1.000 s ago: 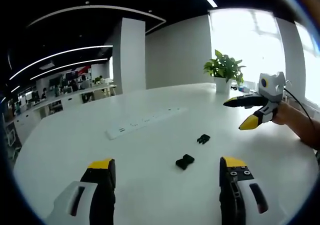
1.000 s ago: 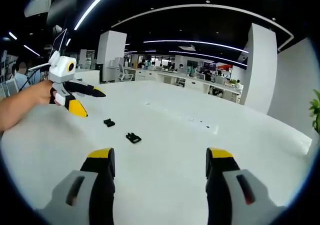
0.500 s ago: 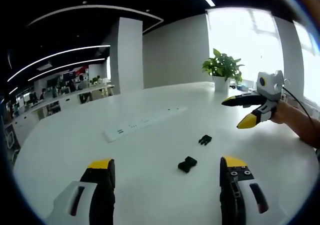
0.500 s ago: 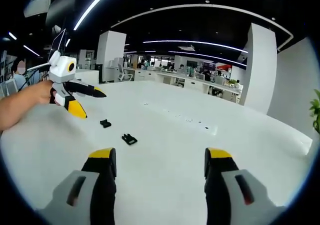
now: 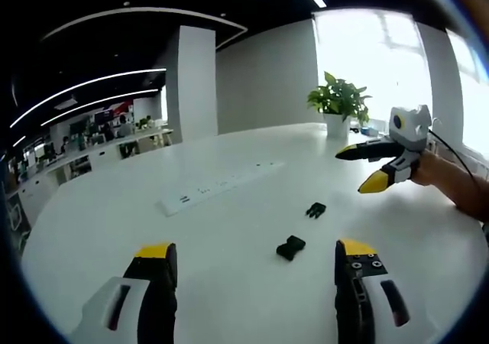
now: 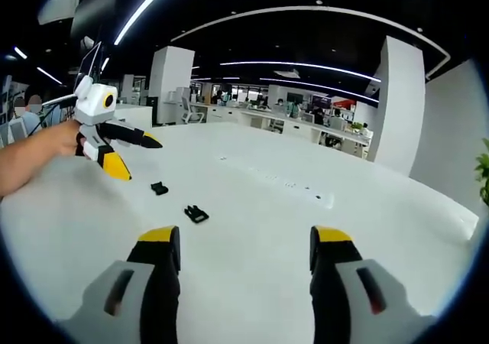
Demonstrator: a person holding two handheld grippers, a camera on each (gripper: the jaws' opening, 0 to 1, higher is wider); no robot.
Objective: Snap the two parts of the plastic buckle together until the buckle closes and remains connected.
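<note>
Two black buckle parts lie apart on the white table [image 5: 114, 222]. In the left gripper view, the socket part [image 5: 290, 247] is nearer, just ahead of my open left gripper [image 5: 254, 248]; the pronged part [image 5: 315, 209] lies beyond it. My right gripper [image 5: 357, 170] hovers open at the right, above the table, held by a hand. In the right gripper view, the pronged part [image 6: 195, 214] lies ahead and left of my open right gripper [image 6: 245, 234], with the socket part [image 6: 159, 188] farther left. There the left gripper [image 6: 135, 157] hangs open above the table at the left.
A long white power strip [image 5: 218, 185] lies across the table's far side, also seen as the power strip [image 6: 294, 185]. A potted plant [image 5: 340, 103] stands at the far edge near the window. A person's forearm [image 6: 30, 160] reaches in. Office desks fill the background.
Both views have shifted slightly with the hands, edging toward the buckle parts. The two parts lie where they were, and both grippers stay open.
</note>
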